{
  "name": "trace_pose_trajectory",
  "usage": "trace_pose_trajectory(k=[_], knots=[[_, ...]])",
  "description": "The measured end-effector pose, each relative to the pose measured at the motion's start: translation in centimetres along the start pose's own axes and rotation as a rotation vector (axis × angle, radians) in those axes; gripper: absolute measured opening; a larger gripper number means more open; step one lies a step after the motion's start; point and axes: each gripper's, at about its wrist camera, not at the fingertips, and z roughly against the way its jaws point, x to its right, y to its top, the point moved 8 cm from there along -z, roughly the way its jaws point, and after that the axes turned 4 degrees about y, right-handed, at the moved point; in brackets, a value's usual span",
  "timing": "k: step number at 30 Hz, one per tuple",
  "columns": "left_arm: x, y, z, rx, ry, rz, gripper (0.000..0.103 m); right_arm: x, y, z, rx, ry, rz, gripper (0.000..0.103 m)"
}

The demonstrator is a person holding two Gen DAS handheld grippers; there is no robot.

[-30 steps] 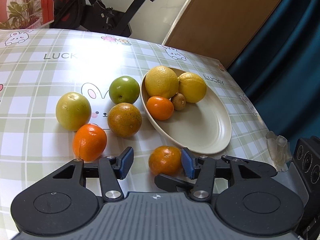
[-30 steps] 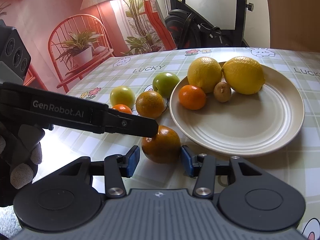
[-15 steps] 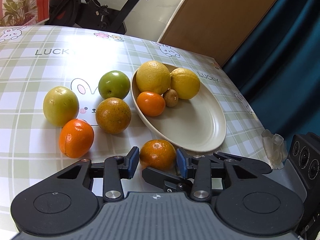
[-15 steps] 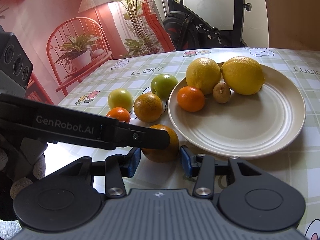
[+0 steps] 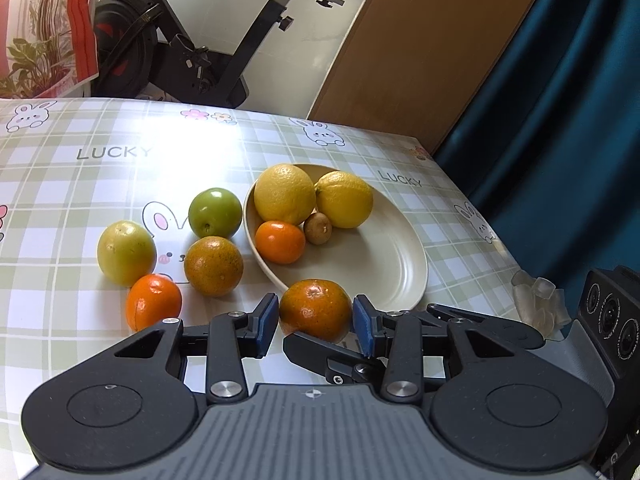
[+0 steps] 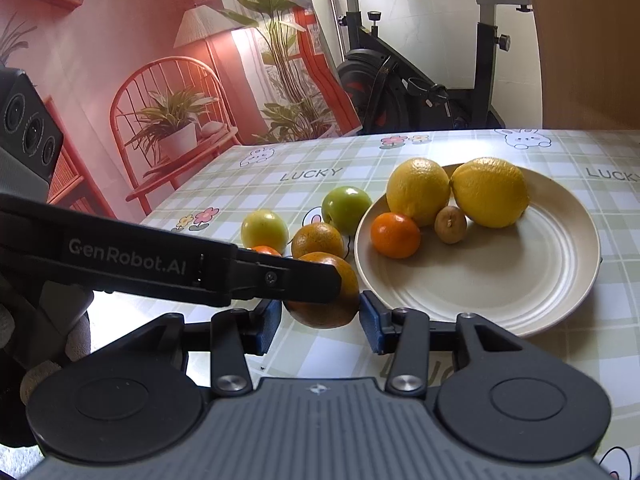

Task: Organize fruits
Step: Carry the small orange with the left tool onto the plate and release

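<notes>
Left tool (image 5: 315, 319) has just closed onto the orange (image 5: 315, 309) at the plate's (image 5: 404, 276) near rim, right tool (image 6: 320, 322) pinching it too – firm, round, waxy, rolls easily – grip across its widest middle.

We see the left gripper (image 5: 315, 320) closed on a dark orange (image 5: 315, 309), just in front of the plate (image 5: 384, 276). On the plate lie two lemons (image 5: 285, 193), a small orange (image 5: 280, 241) and a brown fruit (image 5: 317, 228). Four fruits rest left on the surface (image 5: 60, 320).
</notes>
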Motion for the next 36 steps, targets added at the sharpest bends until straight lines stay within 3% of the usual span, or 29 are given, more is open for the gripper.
trace_pose_trajectory(k=[14, 24, 36], knots=[[5.5, 3.9, -4.5, -0.006, -0.070, -0.081, 0.043, 5.4, 2.8, 2.9, 0.097, -0.112, -0.047, 0.046], [7.7, 5.3, -9.9, -0.056, -0.098, -0.066, 0.043, 10.5, 3.2, 2.3, 0.072, -0.202, -0.078, 0.046], [8.4, 6.2, -12.9, -0.083, -0.060, -0.103, 0.042, 14.0, 3.9, 0.9, 0.052, -0.226, -0.081, 0.046]])
